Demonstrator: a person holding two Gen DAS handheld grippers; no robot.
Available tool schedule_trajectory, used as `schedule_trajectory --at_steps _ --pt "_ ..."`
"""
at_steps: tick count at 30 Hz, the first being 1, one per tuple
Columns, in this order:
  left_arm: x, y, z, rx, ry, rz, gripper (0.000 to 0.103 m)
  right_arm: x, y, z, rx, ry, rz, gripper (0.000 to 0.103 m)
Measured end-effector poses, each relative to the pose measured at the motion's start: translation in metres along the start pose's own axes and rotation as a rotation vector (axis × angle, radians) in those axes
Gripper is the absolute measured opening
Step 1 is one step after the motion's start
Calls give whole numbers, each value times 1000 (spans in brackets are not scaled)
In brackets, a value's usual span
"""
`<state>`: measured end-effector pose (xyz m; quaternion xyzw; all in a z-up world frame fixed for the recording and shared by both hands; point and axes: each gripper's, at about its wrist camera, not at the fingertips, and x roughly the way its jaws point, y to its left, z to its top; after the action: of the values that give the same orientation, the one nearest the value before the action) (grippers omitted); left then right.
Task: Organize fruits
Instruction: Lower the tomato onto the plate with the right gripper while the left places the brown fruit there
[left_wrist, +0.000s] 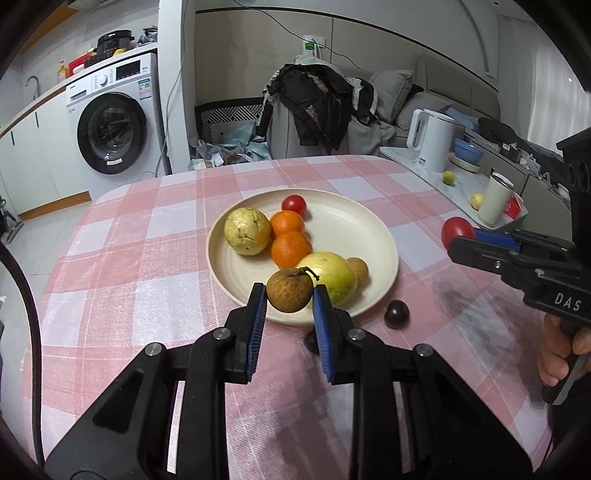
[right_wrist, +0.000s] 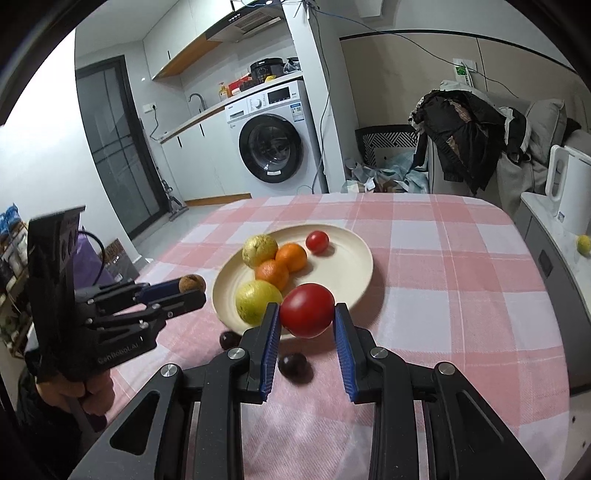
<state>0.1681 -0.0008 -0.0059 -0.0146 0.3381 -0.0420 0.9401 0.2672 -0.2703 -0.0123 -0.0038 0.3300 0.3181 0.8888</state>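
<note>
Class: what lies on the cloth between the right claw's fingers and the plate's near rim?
One dark plum on bare cloth, short of the plate; right wrist view.

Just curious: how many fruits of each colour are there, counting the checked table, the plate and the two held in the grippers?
Red fruits: 2
Orange fruits: 2
Yellow-green fruits: 2
Brown fruits: 2
Dark purple fruits: 2
Total: 10

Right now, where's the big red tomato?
In the right tool, gripped above the plate's near rim, beside the yellow-green fruit; two dark plums lie below.
</note>
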Motion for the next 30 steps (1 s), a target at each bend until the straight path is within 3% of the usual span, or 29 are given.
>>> schedule_trajectory --at_steps 13,30 --pt "20 21 13 -44 2 33 23 29 -11 21 66 4 7 30" --pt "56 33 14 -56 42 40 23 67 -10 25 39 65 -23 30"
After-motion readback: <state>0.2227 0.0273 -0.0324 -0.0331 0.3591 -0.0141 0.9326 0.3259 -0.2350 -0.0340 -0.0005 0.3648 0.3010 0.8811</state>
